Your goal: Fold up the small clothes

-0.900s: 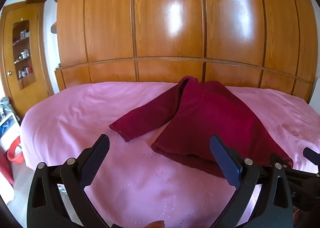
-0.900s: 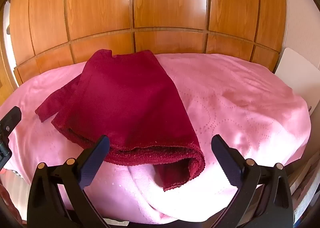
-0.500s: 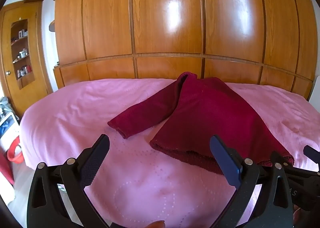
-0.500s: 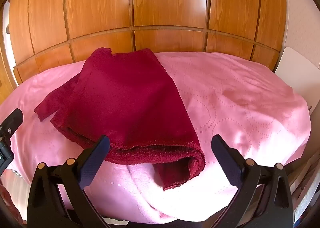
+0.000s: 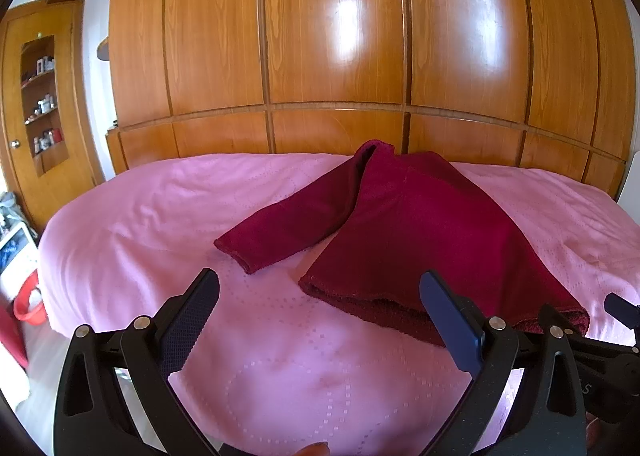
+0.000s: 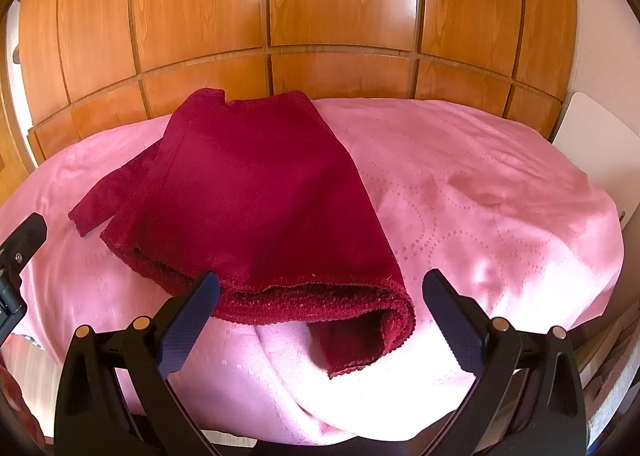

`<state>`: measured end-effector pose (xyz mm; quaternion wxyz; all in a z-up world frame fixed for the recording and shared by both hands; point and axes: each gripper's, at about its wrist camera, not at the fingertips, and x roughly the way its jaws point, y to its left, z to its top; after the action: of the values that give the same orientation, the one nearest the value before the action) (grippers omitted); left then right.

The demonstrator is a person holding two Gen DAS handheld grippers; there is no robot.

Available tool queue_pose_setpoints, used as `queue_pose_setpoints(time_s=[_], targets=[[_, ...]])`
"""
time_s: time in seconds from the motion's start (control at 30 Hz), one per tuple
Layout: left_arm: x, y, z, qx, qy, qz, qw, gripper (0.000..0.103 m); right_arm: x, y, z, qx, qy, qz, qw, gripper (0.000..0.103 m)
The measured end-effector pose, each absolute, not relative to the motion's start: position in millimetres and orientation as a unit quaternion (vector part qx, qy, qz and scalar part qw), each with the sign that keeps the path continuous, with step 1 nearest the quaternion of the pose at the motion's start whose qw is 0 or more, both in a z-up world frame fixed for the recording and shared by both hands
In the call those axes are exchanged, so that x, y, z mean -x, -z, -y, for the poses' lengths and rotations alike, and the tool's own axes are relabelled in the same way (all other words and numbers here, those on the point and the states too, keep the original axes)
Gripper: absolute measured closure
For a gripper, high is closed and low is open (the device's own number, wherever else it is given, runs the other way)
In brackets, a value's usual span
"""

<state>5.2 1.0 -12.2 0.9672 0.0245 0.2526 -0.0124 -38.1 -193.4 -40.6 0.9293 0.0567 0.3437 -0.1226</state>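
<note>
Bedroom, mid-fold: my left gripper [image 5: 318, 298] and right gripper [image 6: 320, 298] both hang over the near edge of the bed, jaws spread wide w/ nothing between the pads; the dark red top [image 6: 260, 191] lies folded in half on the pink bedspread [image 5: 140, 207], one sleeve [image 5: 288, 223] sticking out toward the left, hem edge nearest me; in the right wrist view the hem's right corner curls under and hangs off a hump in the cover, just ahead of my jaws; wood-panelled wardrobe [image 5: 332, 55] fills the backgd behind the bed; a wooden door w/ a niche of small bottles [image 5: 42, 103] stands at far left; red basin [image 5: 28, 304] on the floor by the bed's left side; white board [image 6: 588, 143] leans at far right; clear approach to the cloth.
</note>
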Motion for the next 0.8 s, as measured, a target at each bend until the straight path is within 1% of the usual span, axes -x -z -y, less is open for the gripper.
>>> queue_pose_setpoints(time_s=[0.8], targets=[[-2.3,14.2,-3.5,-0.018,0.011,-0.258,0.966,0.003,35.9,41.3,191.5,-0.055,0.117,-0.351,0.927,0.002]])
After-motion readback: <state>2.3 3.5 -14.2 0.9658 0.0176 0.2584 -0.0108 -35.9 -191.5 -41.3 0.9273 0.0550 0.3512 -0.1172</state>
